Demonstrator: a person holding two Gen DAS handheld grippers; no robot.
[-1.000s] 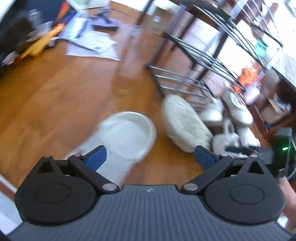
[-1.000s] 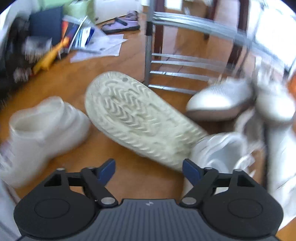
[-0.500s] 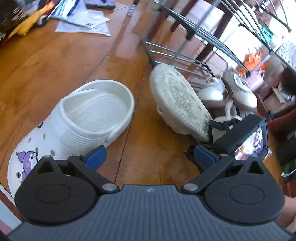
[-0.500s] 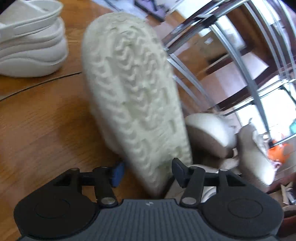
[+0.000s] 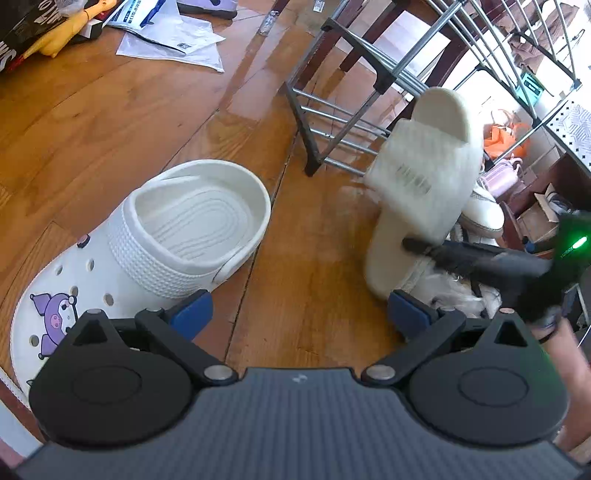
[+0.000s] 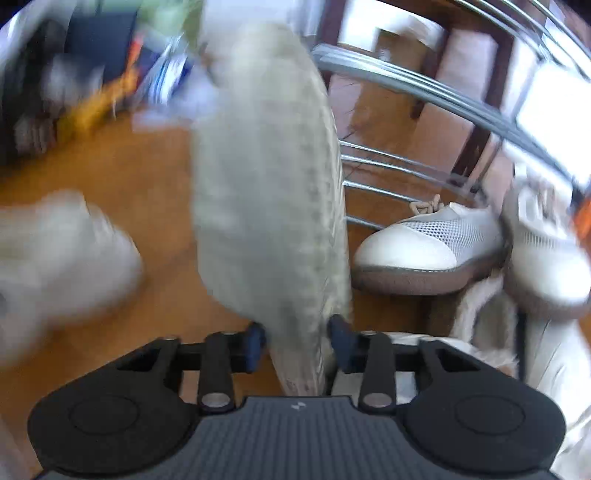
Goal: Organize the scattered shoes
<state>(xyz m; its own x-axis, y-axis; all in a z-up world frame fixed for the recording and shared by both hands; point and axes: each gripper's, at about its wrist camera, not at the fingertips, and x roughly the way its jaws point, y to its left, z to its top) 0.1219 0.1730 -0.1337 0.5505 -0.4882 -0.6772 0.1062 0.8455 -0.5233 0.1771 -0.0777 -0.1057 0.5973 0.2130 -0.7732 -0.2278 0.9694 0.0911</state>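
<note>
1. Right gripper (image 6: 297,341) jaws closing on edge of cream slide sandal (image 6: 266,177), narrow gap, pads on either side of its sole rim; sandal lifted on edge, sole toward the right wrist camera, likely so it can be carried clear of the pile.
2. Left gripper (image 5: 301,312) wide open, nothing between its pads (image 5: 192,314); hovering over wooden floor (image 5: 110,129), probably lined up for the next shoe.
3. White clog (image 5: 147,251) with purple cartoon charm just ahead-left of left gripper, upright on floor, heel nearly at the left pad.
4. White mesh sneaker (image 6: 428,247) ahead-right of right gripper, at foot of metal shoe rack (image 5: 332,122); second sneaker (image 6: 546,251) beside it, blurred.
5. Beyond: papers (image 5: 173,40) and yellow toy (image 5: 55,33) far ahead-left on floor.
6. Hard to read: right wrist view heavily motion-blurred; sandal's strap side hidden there, shown only in left view. Fluffy white item under right gripper unclear. Clog toe cut off by frame edge.
</note>
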